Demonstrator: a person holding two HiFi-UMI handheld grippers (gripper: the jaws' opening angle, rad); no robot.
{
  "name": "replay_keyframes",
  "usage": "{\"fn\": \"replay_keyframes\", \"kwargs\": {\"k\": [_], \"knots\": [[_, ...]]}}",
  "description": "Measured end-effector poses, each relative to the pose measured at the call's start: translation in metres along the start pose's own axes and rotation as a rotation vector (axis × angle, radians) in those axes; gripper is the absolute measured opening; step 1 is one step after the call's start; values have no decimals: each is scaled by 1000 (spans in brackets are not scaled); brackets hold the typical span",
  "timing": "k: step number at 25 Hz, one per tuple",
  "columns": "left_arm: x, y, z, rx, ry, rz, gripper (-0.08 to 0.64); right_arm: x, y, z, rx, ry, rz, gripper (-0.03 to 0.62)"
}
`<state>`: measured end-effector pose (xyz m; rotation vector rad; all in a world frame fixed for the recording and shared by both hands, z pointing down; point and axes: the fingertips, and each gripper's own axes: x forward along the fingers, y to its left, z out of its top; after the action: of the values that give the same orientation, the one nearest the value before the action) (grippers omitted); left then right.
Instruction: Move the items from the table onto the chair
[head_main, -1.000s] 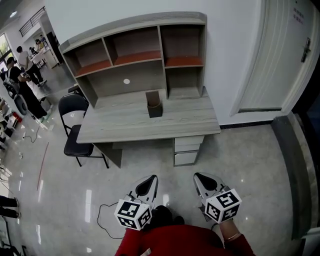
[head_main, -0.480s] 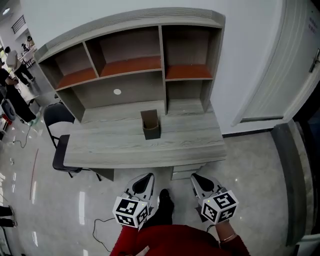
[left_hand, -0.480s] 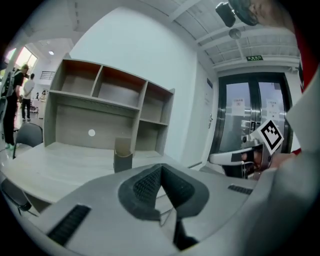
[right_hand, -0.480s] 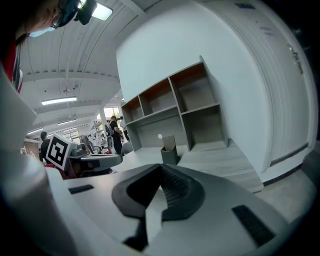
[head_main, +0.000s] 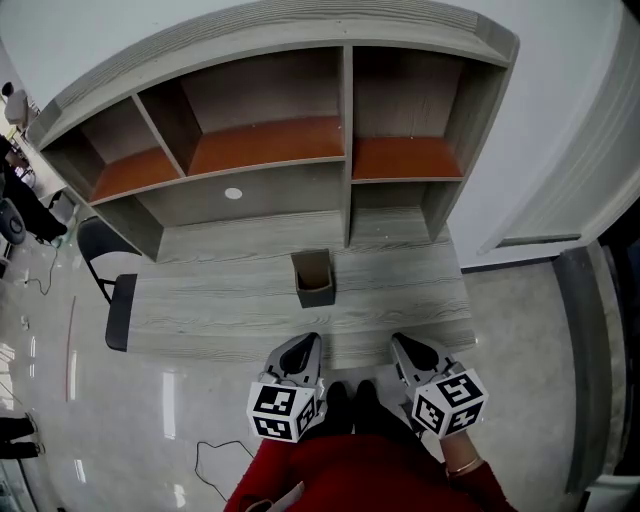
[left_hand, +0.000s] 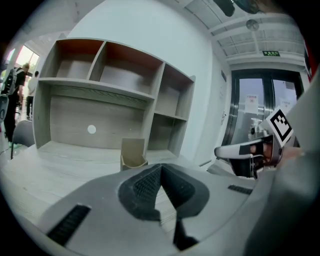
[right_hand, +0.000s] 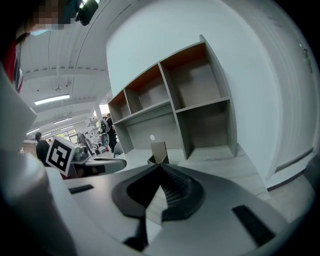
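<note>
Both left gripper and right gripper: jaws together, seemingly empty.

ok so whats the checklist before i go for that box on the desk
1. Box upright on the table: ok.
2. Nothing between the grippers and the box: ok.
3. Left gripper open for a grasp: not ok, jaws together, empty.
4. Right gripper open: not ok, jaws together, empty.
5. Chair seat free: cannot tell, it is partly tucked under the table.
</note>
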<state>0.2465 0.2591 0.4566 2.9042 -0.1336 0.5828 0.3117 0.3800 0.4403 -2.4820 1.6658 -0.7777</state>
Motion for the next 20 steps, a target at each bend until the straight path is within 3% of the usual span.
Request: {"fn": "replay_keyframes", "kwargs": {"k": [5,9,11,15,16,17,18,20], "knots": [[5,15,6,-67,-2,33,8,26,-6,5,-40,43,71,12],[12,49,1,-26,57,55,8,60,-7,2,-137,95,138,14],[23,62,-4,-15,98,16,25,80,-8,-2,-187,113,172,14],[49,73,-17,58,175,-84,156,121,-7,-20,-240,176,252,21],[55,77,-23,84,202,-101,184,131,-6,-24,-231,186,277,79],[61,81,-30,99,231,-114,214,141,-5,-27,-212,194,303,227],[67,87,-37,102,259,-126,240,151,-4,-30,-191,204,327,298],[78,99,-50,74,291,-154,271,170,-4,-37,-183,229,356,369]]}}
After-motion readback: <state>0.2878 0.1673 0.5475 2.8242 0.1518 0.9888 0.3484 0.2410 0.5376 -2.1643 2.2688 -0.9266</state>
